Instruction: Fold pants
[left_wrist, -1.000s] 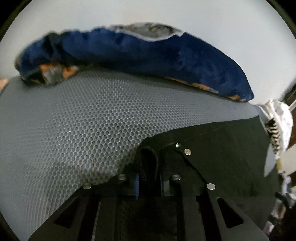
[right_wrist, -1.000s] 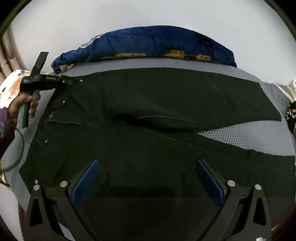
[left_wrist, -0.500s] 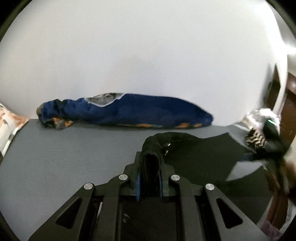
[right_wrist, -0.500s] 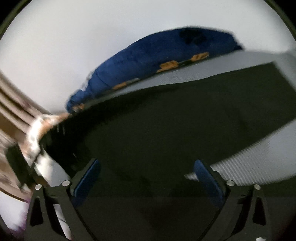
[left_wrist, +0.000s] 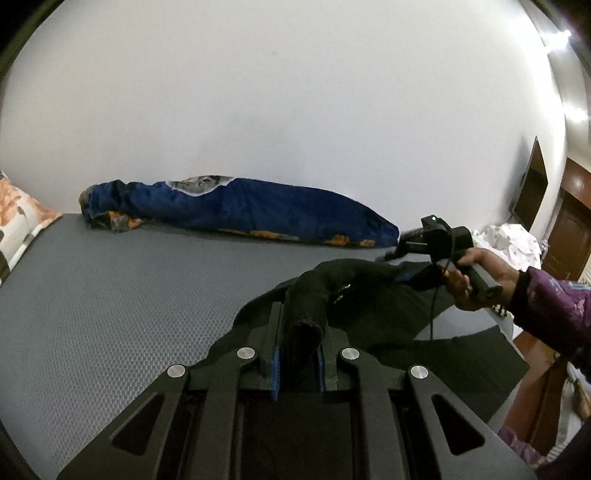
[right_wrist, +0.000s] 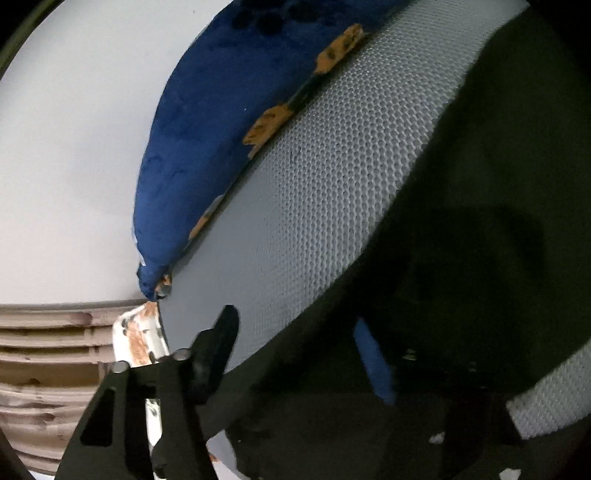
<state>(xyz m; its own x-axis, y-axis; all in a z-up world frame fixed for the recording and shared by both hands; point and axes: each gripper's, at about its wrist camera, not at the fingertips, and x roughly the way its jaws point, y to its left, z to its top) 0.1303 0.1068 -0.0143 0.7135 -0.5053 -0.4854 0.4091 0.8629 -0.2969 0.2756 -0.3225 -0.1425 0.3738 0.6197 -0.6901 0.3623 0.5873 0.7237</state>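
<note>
Two grippers are working: left gripper (left_wrist: 299, 347) is pinching the pants (left_wrist: 369, 295); right gripper (right_wrist: 295, 350) is closing on cloth and risking a thin, slipping bite.

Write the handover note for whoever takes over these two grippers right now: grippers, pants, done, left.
Left gripper: shut on a bunched edge of the black pants, lifted off the grey mattress.
Right gripper: jaws closing, with pants cloth between the fingers; grip not confirmed. The right hand holds it over the pants near the left gripper.
Pants: mostly lying on the mattress, in front of the blue blanket roll at the wall.
Done: one edge picked up.
Left: secure the right grip, carry the fold over, lay flat, and probably fold again.
</note>
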